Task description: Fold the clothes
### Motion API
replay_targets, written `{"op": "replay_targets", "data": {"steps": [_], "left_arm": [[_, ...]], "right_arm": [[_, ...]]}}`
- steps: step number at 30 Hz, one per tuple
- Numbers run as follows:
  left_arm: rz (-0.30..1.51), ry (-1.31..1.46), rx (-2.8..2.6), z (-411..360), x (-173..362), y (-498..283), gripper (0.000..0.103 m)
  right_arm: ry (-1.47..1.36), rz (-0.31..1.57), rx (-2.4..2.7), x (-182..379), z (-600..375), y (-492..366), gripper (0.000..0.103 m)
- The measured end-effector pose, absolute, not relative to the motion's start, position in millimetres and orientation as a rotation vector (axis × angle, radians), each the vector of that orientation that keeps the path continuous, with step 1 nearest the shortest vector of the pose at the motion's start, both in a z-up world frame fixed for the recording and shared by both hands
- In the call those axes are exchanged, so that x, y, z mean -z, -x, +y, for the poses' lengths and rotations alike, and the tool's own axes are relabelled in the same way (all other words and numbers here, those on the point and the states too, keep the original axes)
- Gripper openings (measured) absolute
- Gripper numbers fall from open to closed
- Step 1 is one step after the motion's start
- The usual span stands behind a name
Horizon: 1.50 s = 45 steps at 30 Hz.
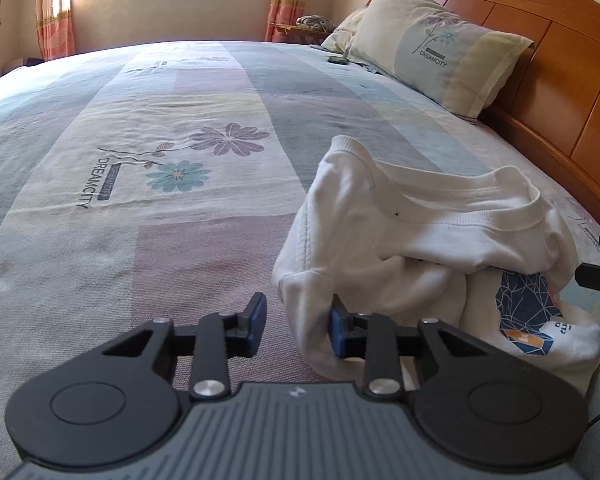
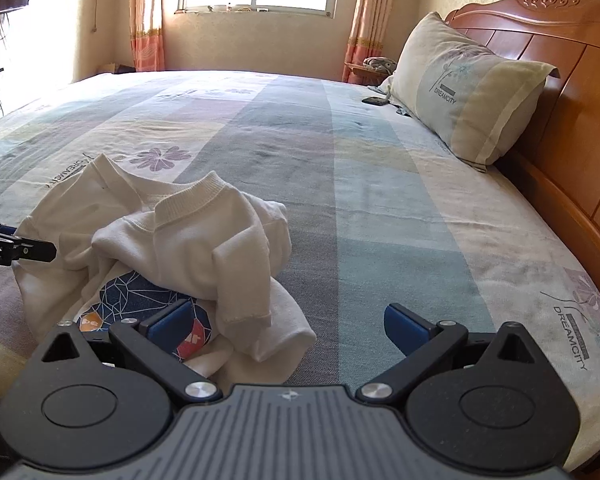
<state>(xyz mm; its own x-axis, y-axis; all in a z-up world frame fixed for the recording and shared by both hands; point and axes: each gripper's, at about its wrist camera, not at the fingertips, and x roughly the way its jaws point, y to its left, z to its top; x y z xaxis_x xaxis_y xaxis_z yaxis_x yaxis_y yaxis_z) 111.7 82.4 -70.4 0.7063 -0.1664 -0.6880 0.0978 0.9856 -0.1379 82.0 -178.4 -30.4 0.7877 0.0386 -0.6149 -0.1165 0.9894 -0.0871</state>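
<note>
**Two tongs at a crumpled white sweatshirt on a bed**

Two views look across a bed (image 1: 140,240) with a striped floral cover; at left, the left tongs (image 1: 298,326) stand apart, their right blue pad touching a fold of the white sweatshirt (image 1: 440,232); the sweatshirt lies bunched near the bed's front edge, blue print showing; the right tongs (image 2: 286,326) gape wide over its right side, clamping nothing; at right, a pillow (image 2: 468,88) leans against the wooden headboard (image 2: 572,80).

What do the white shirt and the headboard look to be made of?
White shirt: soft knit, likely cotton jersey, matte, with a ribbed collar, limp creases and a printed graphic. Headboard: wood or wood veneer, glossy orange-brown finish, with panel seams and carved scrolls along the top.
</note>
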Motion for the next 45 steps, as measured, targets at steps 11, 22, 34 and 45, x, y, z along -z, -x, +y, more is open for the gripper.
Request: {"op": "replay_targets", "data": {"steps": [11, 22, 34, 45], "left_arm": [[0.761, 0.013, 0.139, 73.7, 70.6, -116.9, 0.003], [0.666, -0.085, 0.093, 88.7, 28.8, -155.6, 0.003], [0.67, -0.166, 0.047, 101.5, 25.7, -247.1, 0.003], [0.764, -0.158, -0.003, 109.7, 59.4, -340.8, 0.003]], "right_arm": [[0.136, 0.744, -0.273, 45.1, -174.4, -109.7, 0.022], [0.244, 0.691, -0.227, 16.2, -193.5, -143.6, 0.016], [0.262, 0.737, -0.181, 18.5, -208.0, -243.6, 0.016], [0.334, 0.739, -0.093, 37.4, -202.6, -350.1, 0.016]]}}
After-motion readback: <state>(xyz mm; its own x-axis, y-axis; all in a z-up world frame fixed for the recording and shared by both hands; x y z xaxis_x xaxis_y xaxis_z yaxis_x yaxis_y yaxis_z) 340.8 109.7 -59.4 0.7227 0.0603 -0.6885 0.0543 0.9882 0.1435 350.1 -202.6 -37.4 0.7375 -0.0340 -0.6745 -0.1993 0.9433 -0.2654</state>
